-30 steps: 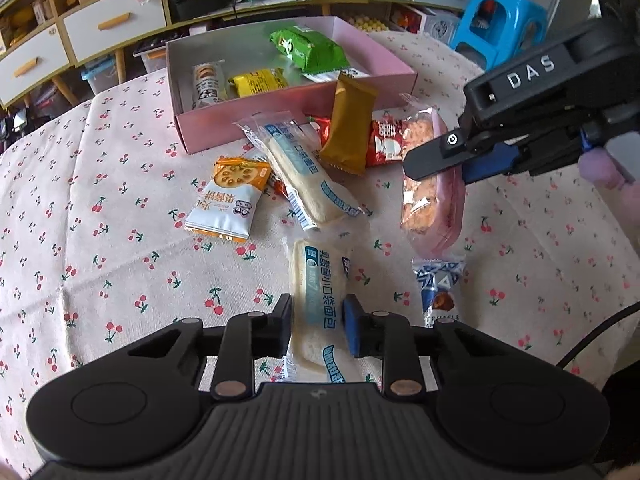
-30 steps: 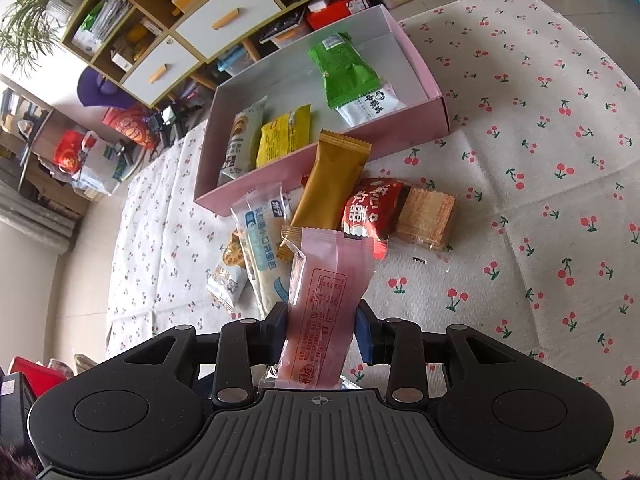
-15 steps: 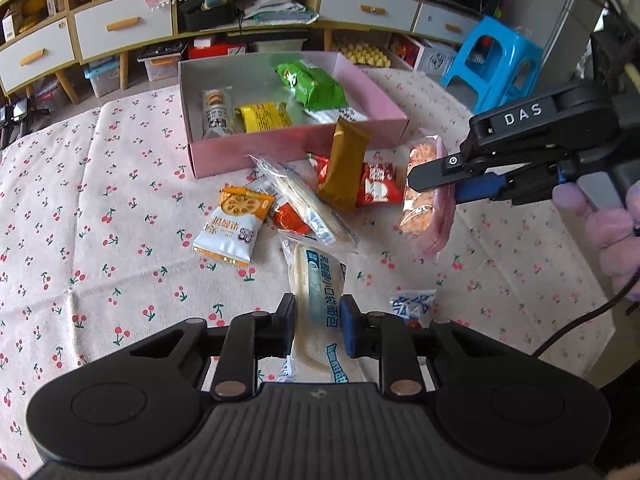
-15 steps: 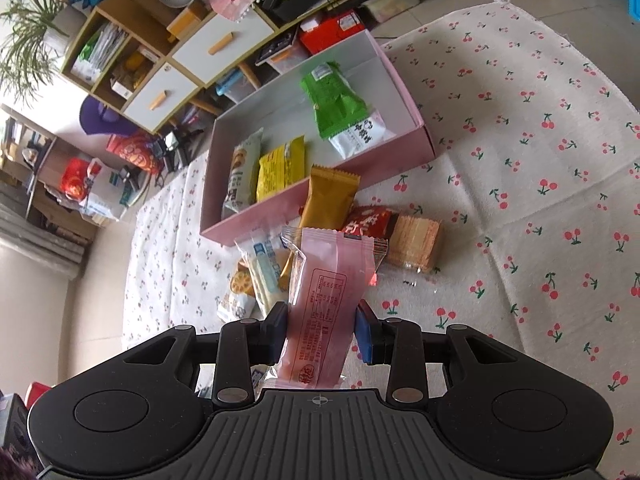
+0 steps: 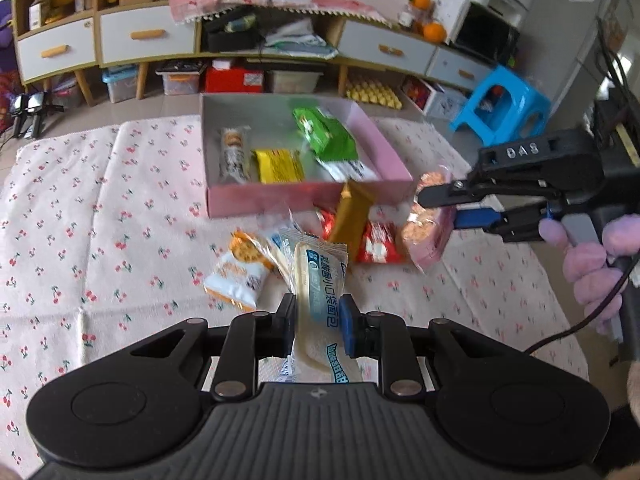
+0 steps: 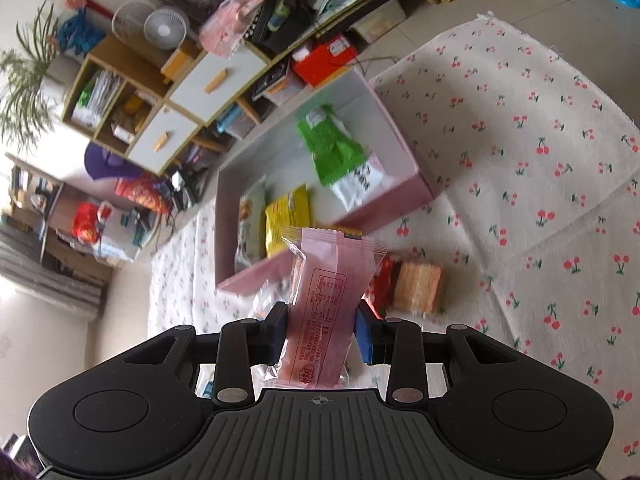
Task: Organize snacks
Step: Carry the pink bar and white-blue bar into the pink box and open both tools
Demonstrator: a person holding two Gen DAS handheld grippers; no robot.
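Note:
My left gripper [image 5: 318, 322] is shut on a white and blue bread packet [image 5: 320, 280], lifted off the cloth. My right gripper [image 6: 322, 334] is shut on a pink snack packet [image 6: 326, 292]; in the left wrist view the same right gripper [image 5: 448, 206] holds that pink packet [image 5: 428, 236] beside the box's near right corner. The pink box [image 5: 304, 198] holds a green bag [image 5: 324, 134], a yellow packet [image 5: 278, 166] and a biscuit roll [image 5: 234, 154]. A gold packet [image 5: 354, 212], a red packet [image 5: 376, 242] and an orange and white packet [image 5: 240, 268] lie in front of the box.
A cherry-print cloth [image 5: 80, 216] covers the table. A tan wafer packet [image 6: 418, 286] lies right of the red one. Behind the table stand cabinets with drawers [image 5: 148, 36] and a blue stool [image 5: 500, 106]. A gloved hand [image 5: 588, 256] grips the right tool.
Both grippers rose with their packets. The bread packet came up off the cloth in the left gripper. The pink packet moved toward the box's near right corner.

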